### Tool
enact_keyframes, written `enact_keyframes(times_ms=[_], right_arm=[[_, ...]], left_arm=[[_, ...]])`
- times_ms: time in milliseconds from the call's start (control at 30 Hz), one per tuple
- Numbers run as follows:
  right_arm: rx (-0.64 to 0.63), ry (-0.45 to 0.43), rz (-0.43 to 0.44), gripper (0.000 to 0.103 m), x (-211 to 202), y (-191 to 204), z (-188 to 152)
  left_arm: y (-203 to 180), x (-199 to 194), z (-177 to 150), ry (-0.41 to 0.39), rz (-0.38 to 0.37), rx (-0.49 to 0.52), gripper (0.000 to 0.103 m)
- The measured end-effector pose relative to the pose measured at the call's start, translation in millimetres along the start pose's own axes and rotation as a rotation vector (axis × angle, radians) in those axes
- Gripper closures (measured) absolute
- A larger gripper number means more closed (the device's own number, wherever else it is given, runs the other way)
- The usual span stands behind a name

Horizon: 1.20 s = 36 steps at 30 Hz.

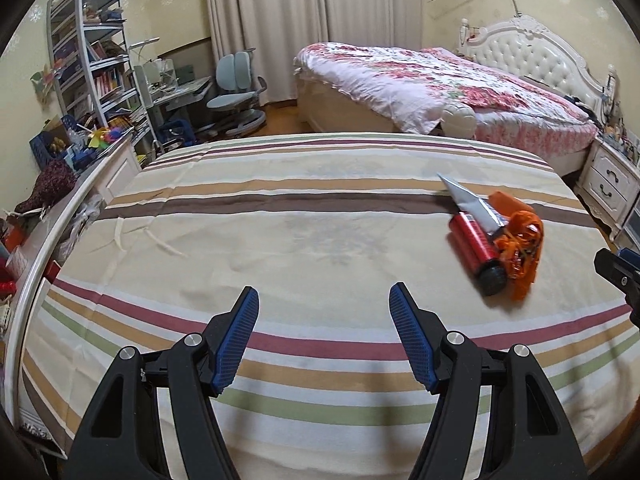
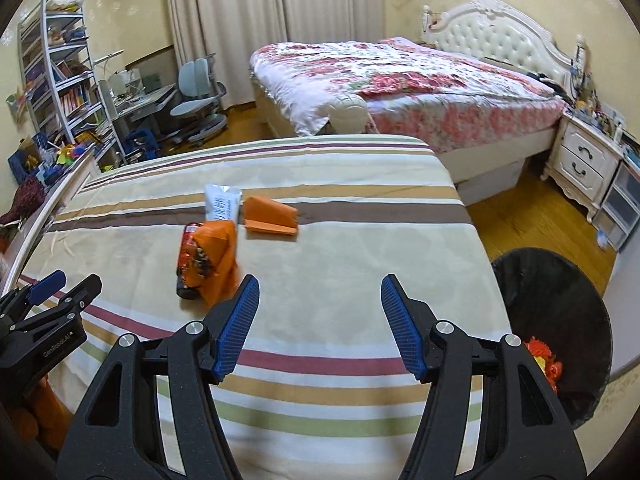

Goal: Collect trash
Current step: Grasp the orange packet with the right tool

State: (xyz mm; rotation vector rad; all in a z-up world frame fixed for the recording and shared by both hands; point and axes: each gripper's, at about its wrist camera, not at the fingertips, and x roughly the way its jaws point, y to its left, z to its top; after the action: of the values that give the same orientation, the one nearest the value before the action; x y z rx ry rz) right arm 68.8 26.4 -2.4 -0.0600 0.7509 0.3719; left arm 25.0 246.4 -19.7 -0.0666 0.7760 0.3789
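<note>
Striped cloth covers the tabletop point(image 2: 320, 184) beneath both tools. Left gripper point(image 1: 324, 340) and right gripper point(image 2: 316, 328) hover level above it, jaws spread wide, holding nothing. The trash lies on the cloth ahead: a red can point(image 1: 474, 246) under a crumpled orange wrapper point(image 2: 218, 256), a silver tube point(image 2: 222, 202), and folded orange paper point(image 2: 272, 220). A black bin point(image 2: 556, 320) stands beside the tabletop's right edge.
</note>
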Motion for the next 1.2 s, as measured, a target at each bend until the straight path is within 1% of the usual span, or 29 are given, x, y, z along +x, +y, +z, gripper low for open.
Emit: enact_keyframes(times_ms=[133, 300, 467, 633, 700, 733, 767, 833, 1000, 1200], right_arm=[[-0.035, -0.011, 0.023, 0.041, 0, 22, 8], [-0.069, -0.004, 0.048, 0.04, 7, 42, 14], [-0.086, 0.025, 0.056, 0.04, 24, 58, 15], [-0.081, 0.051, 0.064, 0.04, 36, 64, 16], [-0.08, 0.06, 0.067, 0.044, 40, 65, 15], [-0.079, 0.066, 0.07, 0.051, 43, 66, 14], [-0.078, 0.077, 0.075, 0.06, 46, 67, 14], [-0.078, 0.084, 0.081, 0.066, 47, 68, 12], [-0.084, 0.066, 0.068, 0.07, 41, 64, 9], [-0.063, 0.049, 0.014, 0.072, 31, 36, 5]], left_arm=[[23, 6, 2, 0.002, 0.034, -0.034, 0.037], [46, 8, 1, 0.003, 0.056, -0.077, 0.037], [59, 9, -2, 0.006, 0.055, -0.103, 0.037], [59, 10, -2, 0.01, 0.039, -0.114, 0.037], [57, 12, -3, 0.015, 0.029, -0.116, 0.037], [56, 12, -3, 0.018, 0.022, -0.115, 0.037], [54, 13, -3, 0.019, 0.017, -0.114, 0.037], [50, 13, -3, 0.02, 0.009, -0.109, 0.037], [37, 14, -3, 0.026, -0.016, -0.092, 0.037], [15, 13, -1, 0.027, -0.058, -0.071, 0.037]])
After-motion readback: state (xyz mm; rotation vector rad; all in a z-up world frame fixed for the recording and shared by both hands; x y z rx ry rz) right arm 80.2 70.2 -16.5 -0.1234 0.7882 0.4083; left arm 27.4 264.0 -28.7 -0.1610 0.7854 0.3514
